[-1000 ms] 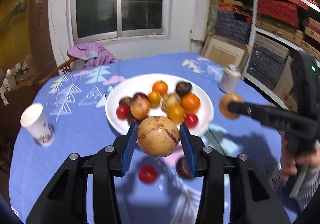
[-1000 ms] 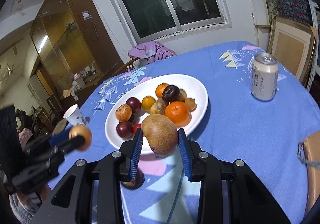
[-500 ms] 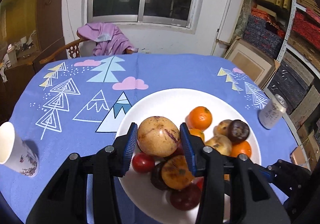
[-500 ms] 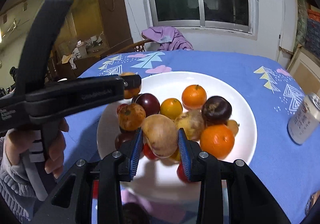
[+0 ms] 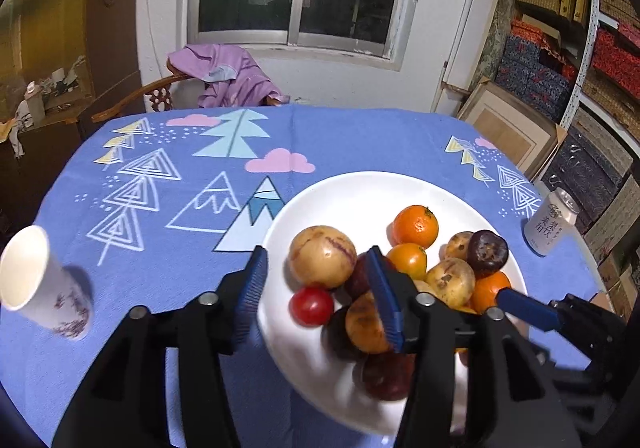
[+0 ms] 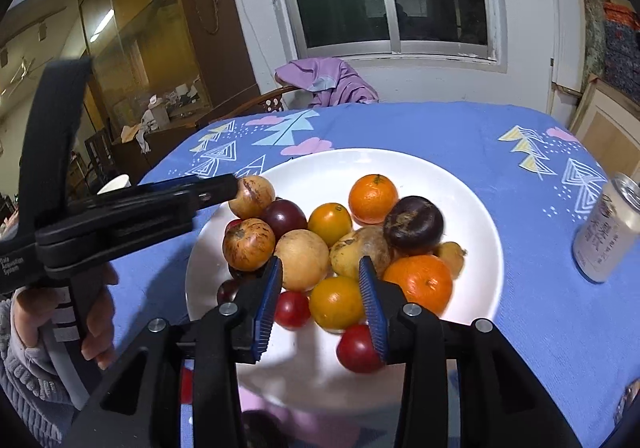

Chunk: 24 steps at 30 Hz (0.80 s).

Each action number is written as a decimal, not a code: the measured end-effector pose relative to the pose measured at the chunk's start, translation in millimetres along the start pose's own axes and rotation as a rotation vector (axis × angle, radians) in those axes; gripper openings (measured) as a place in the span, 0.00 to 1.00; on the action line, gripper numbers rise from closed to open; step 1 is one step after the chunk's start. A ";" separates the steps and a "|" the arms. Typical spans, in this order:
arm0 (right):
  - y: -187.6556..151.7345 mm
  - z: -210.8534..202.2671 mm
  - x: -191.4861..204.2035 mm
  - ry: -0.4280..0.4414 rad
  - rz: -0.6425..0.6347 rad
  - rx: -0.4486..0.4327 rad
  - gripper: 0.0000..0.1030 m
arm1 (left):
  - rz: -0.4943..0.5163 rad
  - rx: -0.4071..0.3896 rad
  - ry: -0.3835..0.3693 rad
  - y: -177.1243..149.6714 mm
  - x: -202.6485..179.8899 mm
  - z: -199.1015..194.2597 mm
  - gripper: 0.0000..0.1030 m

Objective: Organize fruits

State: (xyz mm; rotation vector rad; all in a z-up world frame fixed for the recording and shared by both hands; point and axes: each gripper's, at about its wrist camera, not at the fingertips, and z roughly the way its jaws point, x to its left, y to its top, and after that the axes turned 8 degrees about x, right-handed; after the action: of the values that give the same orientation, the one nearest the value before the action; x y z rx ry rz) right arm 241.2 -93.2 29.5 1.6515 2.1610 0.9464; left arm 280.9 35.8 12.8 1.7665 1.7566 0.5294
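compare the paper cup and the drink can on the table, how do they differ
The paper cup is white with a wide open mouth and a faint print; the drink can is a pale metal cylinder with printed characters and a closed top. The cup stands left of the white plate, the can right of it. Both stand on the blue cloth, off the plate.

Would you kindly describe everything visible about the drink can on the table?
The drink can is a slim pale cream cylinder, apparently metal, with dark printed characters and a silver top. It stands upright on the blue patterned tablecloth, to the right of the white plate and apart from it. Nothing else touches it.
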 end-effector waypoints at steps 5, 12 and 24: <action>-24.4 -32.2 -8.2 0.000 0.045 -0.021 0.49 | 0.025 -0.057 0.086 -40.1 5.0 -45.7 0.71; -72.7 -59.5 -17.0 0.025 0.128 -0.025 0.62 | 0.078 -0.033 0.163 -114.0 -8.5 -66.5 0.88; -85.8 -62.5 -30.3 0.082 0.212 0.006 0.71 | 0.171 -0.011 0.137 -142.5 -29.8 -60.0 0.89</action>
State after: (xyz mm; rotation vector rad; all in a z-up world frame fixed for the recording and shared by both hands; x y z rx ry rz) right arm 150.3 -154.6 16.9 1.9057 2.0706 1.0828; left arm 132.3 7.9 -31.3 1.9239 1.6967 0.7459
